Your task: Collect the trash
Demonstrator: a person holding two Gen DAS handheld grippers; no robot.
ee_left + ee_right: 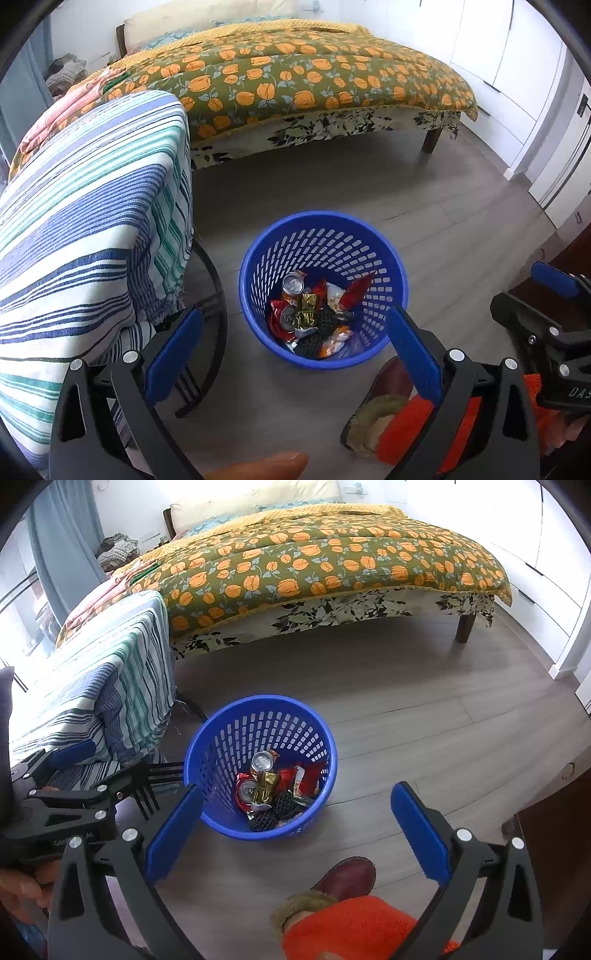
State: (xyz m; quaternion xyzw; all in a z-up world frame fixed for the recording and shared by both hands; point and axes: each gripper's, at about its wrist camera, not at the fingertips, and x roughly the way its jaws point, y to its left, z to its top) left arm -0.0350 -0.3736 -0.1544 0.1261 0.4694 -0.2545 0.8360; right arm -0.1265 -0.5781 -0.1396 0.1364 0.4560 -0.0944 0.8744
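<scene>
A blue perforated trash basket (pixel 384 258) stands on the grey floor; it also shows in the right wrist view (pixel 317 738). Inside lie drink cans (pixel 293 284), red and gold wrappers (pixel 308 304) and black mesh pieces (pixel 325 319); the cans (pixel 262 762) and wrappers (pixel 264 786) show in the right view too. My left gripper (pixel 295 339) is open and empty, above and just in front of the basket. My right gripper (pixel 297 812) is open and empty, above the basket's near rim. Each gripper shows at the edge of the other's view.
A table draped with a striped cloth (pixel 92 229) stands left of the basket, with black metal legs (pixel 214 295) beneath. A bed with an orange-flowered cover (pixel 295 81) lies beyond. The person's maroon shoe (pixel 349 878) and orange sleeve (pixel 351 930) are near me. White cabinets (pixel 517 92) line the right.
</scene>
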